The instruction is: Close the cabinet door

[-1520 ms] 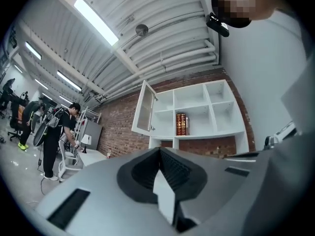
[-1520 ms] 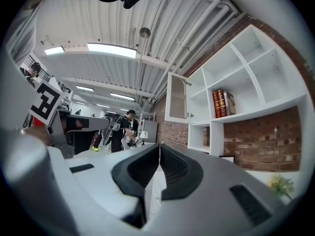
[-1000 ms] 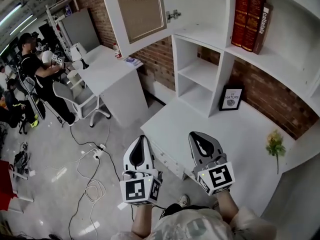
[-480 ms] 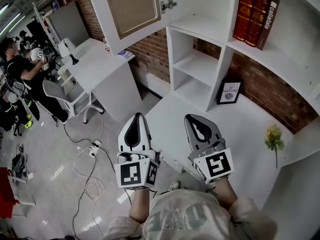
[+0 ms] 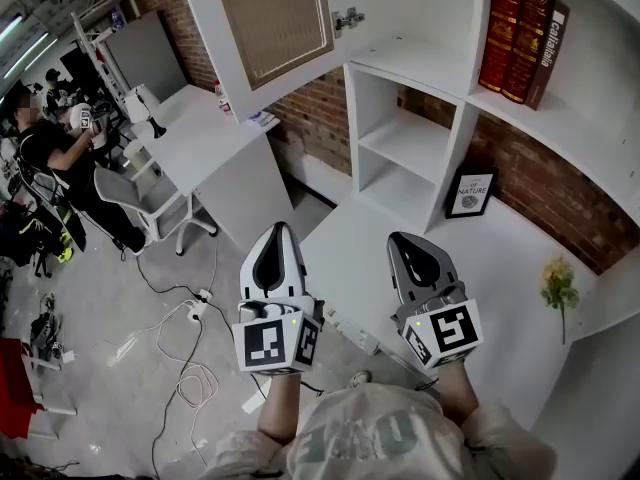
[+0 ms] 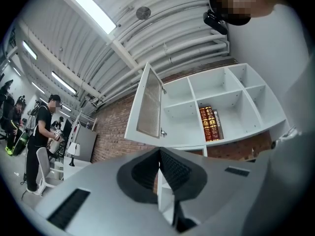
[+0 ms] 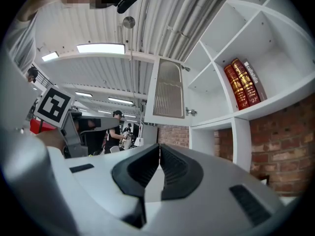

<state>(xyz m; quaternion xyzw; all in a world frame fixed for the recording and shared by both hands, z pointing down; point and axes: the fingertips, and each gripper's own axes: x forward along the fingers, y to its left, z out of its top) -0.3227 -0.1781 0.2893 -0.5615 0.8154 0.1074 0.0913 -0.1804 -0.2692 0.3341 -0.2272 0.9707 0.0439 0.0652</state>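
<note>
1. Two tools sit in the lower middle of the head view. The left hand-held gripper (image 5: 278, 230) and the right hand-held gripper (image 5: 404, 240) both have their jaws pressed together, with nothing between them.
2. Both hover over the near edge of the white bench (image 5: 500, 268), tips aimed up the frame.
3. At the top of the frame, left of centre, the cabinet door (image 5: 272, 20) stands swung wide open. It hangs by its right edge from the shelf unit (image 5: 410, 63), well apart from both tools.
4. The step in hand looks like the approach: the door is untouched and the task has hardly begun.
5. Next, one tool, likely the left, must rise to the door's free left edge. It then pushes the door round onto its compartment, and closed jaws suit that push.
</note>
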